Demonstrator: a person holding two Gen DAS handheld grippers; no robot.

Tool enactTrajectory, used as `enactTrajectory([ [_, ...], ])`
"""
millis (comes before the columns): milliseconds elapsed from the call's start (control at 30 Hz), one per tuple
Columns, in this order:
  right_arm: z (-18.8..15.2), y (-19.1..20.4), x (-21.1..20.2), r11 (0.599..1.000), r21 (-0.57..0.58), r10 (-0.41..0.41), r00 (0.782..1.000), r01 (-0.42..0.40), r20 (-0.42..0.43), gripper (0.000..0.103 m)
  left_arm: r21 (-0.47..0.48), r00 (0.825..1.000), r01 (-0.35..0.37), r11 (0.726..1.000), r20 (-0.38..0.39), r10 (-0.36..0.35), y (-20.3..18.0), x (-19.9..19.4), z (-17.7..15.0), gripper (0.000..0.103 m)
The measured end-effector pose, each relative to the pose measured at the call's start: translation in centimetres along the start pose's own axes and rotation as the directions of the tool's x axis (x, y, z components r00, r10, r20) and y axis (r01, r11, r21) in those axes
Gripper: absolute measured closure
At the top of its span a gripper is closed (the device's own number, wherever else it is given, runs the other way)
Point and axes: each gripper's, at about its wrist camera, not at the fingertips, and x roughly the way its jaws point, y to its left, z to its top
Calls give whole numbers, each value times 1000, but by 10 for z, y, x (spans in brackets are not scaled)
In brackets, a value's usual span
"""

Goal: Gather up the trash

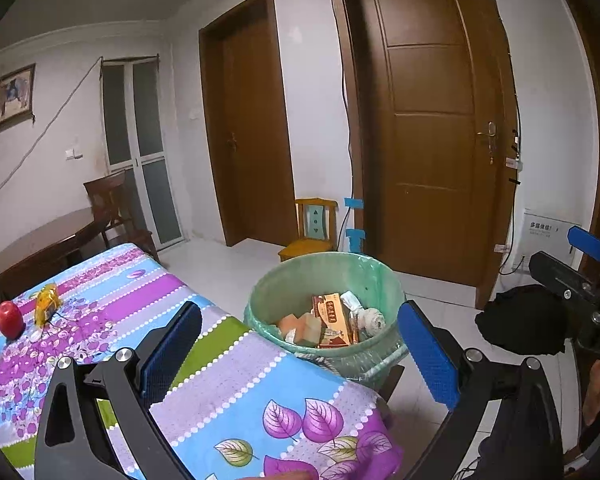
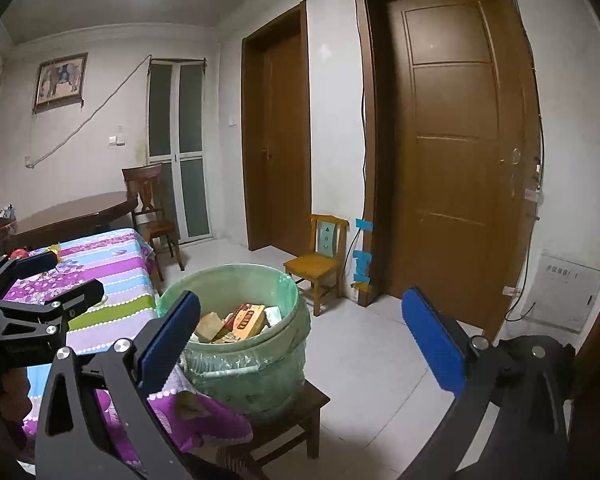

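Note:
A bin lined with a green bag (image 1: 268,300) stands just past the corner of the table, on a small wooden stool (image 2: 296,408). Inside lie a red-brown carton (image 1: 334,320), orange and green blocks (image 1: 300,326) and a white wad (image 1: 374,318). My left gripper (image 1: 300,354) is open above the table corner, short of the bin, with nothing between its blue pads. My right gripper (image 2: 300,342) is also open and holds nothing, with the bin (image 2: 296,300) just beyond its left finger. On the table sit a red apple (image 1: 10,318) and a yellow wrapper (image 1: 46,304).
A floral cloth covers the table (image 1: 236,396). A small yellow chair (image 2: 320,264) stands by the wall behind the bin, between two brown doors. A dark round table (image 2: 72,216) and a chair are at the back left. White tiled floor lies right of the bin.

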Motion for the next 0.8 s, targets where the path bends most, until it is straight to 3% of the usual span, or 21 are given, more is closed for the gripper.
enactTrajectory([
  [267,-5,5,0,1000,-19,-17,1000,17,-7,5,4,1000,15,1000,-14,-15,-3,0,1,5],
  [367,-3,7,0,1000,-17,-19,1000,19,-4,5,-7,997,71,997,-37,-71,-4,6,4,5],
  [633,-4,8,2,1000,-17,-21,1000,21,-9,5,-39,989,147,988,6,-147,-3,4,8,5],
  [800,-3,9,4,999,-25,-30,1000,30,-7,5,-4,997,71,997,-2,-71,-5,10,7,5],
])
